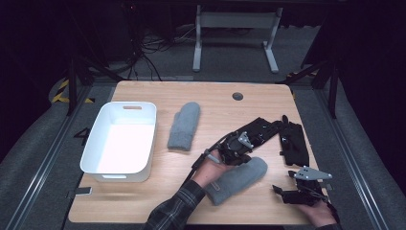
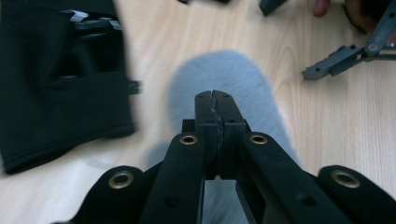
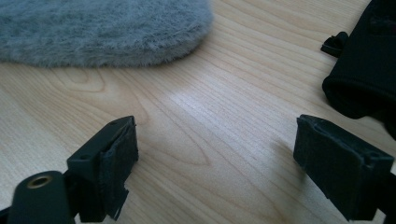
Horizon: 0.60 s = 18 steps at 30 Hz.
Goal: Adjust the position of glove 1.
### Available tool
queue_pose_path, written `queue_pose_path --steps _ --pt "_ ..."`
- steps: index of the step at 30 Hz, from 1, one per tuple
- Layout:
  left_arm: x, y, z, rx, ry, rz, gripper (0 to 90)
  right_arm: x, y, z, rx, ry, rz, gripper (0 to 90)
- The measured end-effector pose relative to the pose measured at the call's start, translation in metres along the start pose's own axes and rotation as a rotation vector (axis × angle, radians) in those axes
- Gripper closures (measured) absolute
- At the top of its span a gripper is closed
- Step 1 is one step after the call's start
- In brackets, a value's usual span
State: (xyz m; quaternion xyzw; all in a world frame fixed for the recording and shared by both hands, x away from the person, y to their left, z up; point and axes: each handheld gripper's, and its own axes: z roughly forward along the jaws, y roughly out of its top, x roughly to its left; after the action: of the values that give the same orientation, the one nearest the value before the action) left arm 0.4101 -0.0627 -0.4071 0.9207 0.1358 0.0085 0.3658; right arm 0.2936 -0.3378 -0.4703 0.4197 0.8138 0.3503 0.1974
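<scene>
So I count two fuzzy grey fleece mittens on the light wooden worktop point(image 1: 143, 201): the near grey mitten point(image 1: 237, 179) lies flat toward my edge, and the far grey mitten point(image 1: 184, 125) sits just beside the one white plastic bin point(image 1: 119, 139). There's also one pair of black gloves point(image 1: 293, 141) lying together near the right edge. My left tongs point(image 1: 275, 125) are pinched fully together with nothing in them, hanging over the near mitten's rounded tip and reaching toward the black gloves. My right tongs point(image 3: 215, 163) are spread wide above bare wood, between that mitten and the gloves, holding nothing.
</scene>
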Motion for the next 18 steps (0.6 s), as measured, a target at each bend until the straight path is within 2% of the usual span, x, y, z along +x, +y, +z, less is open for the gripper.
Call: queue_pose_path --steps 3,5,8,10,13,15,18 --pt "0.012 -0.007 -0.017 -0.01 0.057 -0.047 90.0 0.0 0.0 0.0 0.0 -0.001 0.0 14.1" --pt "0.021 -0.012 -0.025 -0.023 0.08 -0.063 90.0 0.0 0.0 0.0 0.0 0.0 0.0 14.1" --pt "0.035 -0.02 -0.037 -0.03 0.137 -0.1 90.0 0.0 0.0 0.0 0.0 0.0 0.001 14.1" --pt "0.044 -0.026 -0.044 -0.033 0.171 -0.14 90.0 0.0 0.0 0.0 0.0 0.0 0.001 14.1" --pt "0.059 -0.034 -0.052 -0.037 0.245 -0.206 90.0 0.0 0.0 0.0 0.0 0.0 0.001 14.1" --pt "0.067 -0.038 -0.056 -0.045 0.268 -0.236 90.0 0.0 0.0 0.0 0.0 0.0 0.001 14.1" --pt "0.08 -0.044 -0.063 -0.045 0.33 -0.28 90.0 0.0 0.0 0.0 0.0 0.0 0.001 14.1"
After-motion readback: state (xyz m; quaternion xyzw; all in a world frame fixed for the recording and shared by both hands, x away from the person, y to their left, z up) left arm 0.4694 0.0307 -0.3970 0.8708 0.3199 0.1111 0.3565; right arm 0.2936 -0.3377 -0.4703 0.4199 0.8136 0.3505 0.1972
